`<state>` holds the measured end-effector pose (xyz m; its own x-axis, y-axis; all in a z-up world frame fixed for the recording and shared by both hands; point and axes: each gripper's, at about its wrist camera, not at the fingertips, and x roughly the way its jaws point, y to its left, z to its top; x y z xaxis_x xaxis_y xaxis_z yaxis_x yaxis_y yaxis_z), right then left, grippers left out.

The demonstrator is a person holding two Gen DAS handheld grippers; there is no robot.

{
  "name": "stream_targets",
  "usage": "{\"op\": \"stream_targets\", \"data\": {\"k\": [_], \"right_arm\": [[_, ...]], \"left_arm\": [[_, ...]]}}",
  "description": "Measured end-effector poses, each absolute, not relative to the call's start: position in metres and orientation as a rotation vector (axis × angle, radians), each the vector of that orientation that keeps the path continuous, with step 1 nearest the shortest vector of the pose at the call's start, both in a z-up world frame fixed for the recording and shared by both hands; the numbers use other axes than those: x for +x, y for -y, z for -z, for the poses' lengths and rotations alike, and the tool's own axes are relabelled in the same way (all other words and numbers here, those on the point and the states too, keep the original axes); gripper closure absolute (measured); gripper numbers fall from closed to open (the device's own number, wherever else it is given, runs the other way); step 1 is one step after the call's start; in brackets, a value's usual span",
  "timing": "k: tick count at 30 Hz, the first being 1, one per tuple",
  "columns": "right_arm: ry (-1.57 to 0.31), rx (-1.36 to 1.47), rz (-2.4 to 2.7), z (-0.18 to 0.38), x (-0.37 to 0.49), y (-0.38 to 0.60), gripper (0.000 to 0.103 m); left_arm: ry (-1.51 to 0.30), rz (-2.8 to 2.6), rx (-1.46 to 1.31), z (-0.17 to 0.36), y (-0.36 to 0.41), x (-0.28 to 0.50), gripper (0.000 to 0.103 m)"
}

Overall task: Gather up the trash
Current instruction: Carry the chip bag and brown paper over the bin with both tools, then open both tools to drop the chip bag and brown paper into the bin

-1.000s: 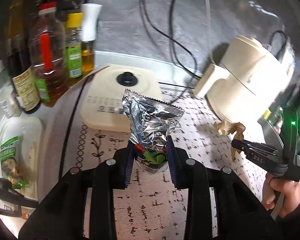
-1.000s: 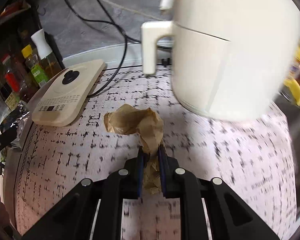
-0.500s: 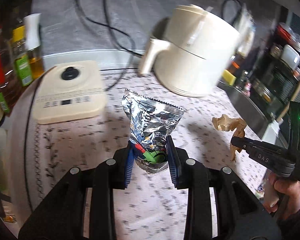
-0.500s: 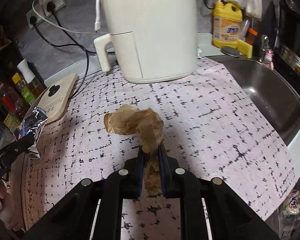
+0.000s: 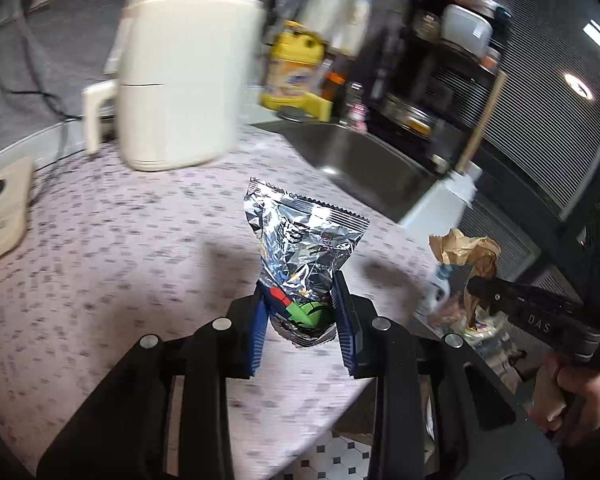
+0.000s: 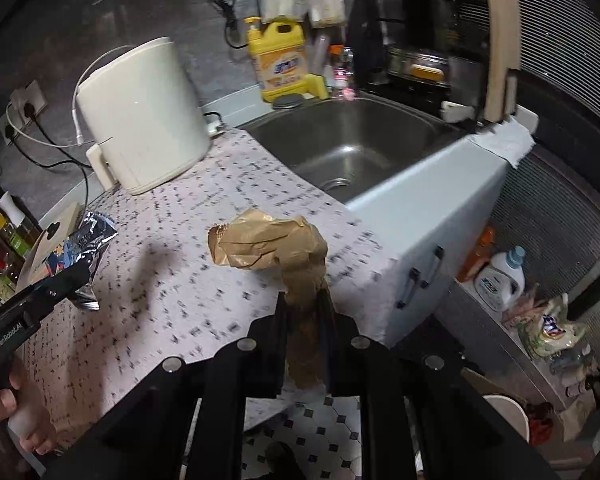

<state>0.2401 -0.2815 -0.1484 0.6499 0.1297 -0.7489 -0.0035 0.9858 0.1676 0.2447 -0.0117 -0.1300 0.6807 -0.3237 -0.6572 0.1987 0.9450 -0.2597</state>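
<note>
**Carrying two light scraps over the tabletop edge**

Holding a foil snack wrapper (image 5: 300, 248) in my left claw (image 5: 302, 316), I judge it nearly weightless, crinkly and slick, so the pinch low on its printed end, where the blue pads (image 5: 259, 328) squeeze it from both sides, seems the right place; a grip higher on the loose foil would likely let it fold and slide. It stands upright out of the claw, above the near part of the tabletop (image 5: 100, 264).

My right claw (image 6: 303, 332) is clenched on a crumpled brown paper (image 6: 276, 252), pinched at its twisted tail with the bulky wad sticking out forward. It looks soft, dry and light, and I expect it to tear before it slips. It hangs over the near right edge of the tabletop, with tiled floor (image 6: 324, 440) below.

Readable writing is scarce. The right claw's body shows "DAS" in the left wrist view, and the left claw's body reads "GenRobot.AI" in the right wrist view. The wrapper's print is too crushed to read.

Farther out, a cream air fryer (image 6: 140, 112) stands at the far left, a steel sink (image 6: 356, 148) to the right of it, and a yellow detergent jug (image 6: 280, 64) behind the sink; its label is too blurred to make out. On the floor at right sit a white detergent bottle (image 6: 500, 276) and some bagged clutter.
</note>
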Motion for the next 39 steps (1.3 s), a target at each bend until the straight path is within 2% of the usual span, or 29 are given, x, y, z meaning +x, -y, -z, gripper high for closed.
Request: {"op": "stream_targets", "data": {"k": [10, 19, 22, 23, 24, 39], "right_arm": [[-0.896, 0.225, 0.087, 0.170, 0.147, 0.425, 0.089], [-0.961, 0.298, 0.174, 0.207, 0.088, 0.505, 0.088], [-1.016, 0.322, 0.202, 0.226, 0.076, 0.523, 0.077], [-1.025, 0.331, 0.209, 0.231, 0.073, 0.527, 0.058], [-1.025, 0.339, 0.224, 0.235, 0.068, 0.532, 0.047], [-0.993, 0.399, 0.363, 0.221, 0.011, 0.576, 0.043]], "left_arm": [[-0.817, 0.481, -0.110, 0.137, 0.168, 0.200, 0.072], [-0.886, 0.573, -0.050, 0.156, 0.252, 0.163, 0.072], [-0.912, 0.598, -0.031, 0.166, 0.270, 0.155, 0.072], [-0.920, 0.605, -0.026, 0.170, 0.276, 0.153, 0.072], [-0.928, 0.612, -0.022, 0.173, 0.280, 0.152, 0.072], [-1.068, 0.787, 0.059, 0.224, 0.356, 0.139, 0.071]]}}
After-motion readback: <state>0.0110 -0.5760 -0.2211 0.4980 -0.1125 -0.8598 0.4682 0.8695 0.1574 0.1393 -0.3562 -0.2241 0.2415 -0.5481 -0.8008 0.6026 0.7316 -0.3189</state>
